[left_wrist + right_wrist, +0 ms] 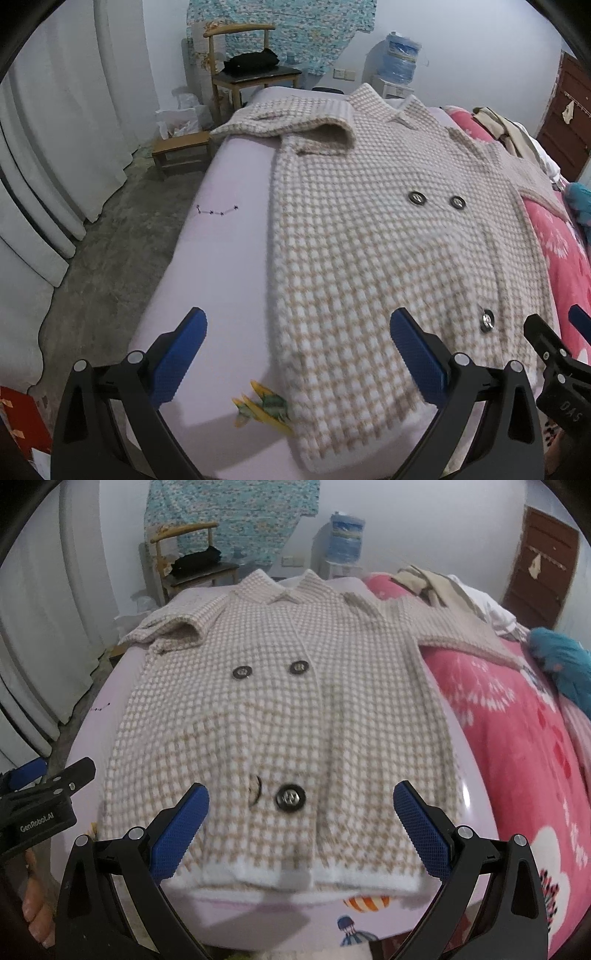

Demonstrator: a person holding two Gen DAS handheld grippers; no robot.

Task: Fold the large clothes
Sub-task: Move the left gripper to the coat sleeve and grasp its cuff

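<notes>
A checked coat [280,709] lies face up across the lilac bed sheet [229,258], filling the middle of both views, its hem near the bottom. The left gripper [297,354] and right gripper [301,830] both hover with fingers wide apart, holding nothing. Best to pinch the hem corners evenly and lift together.

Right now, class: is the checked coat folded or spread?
Mostly spread: the checked coat lies flat, front up; only one sleeve is folded in.
</notes>
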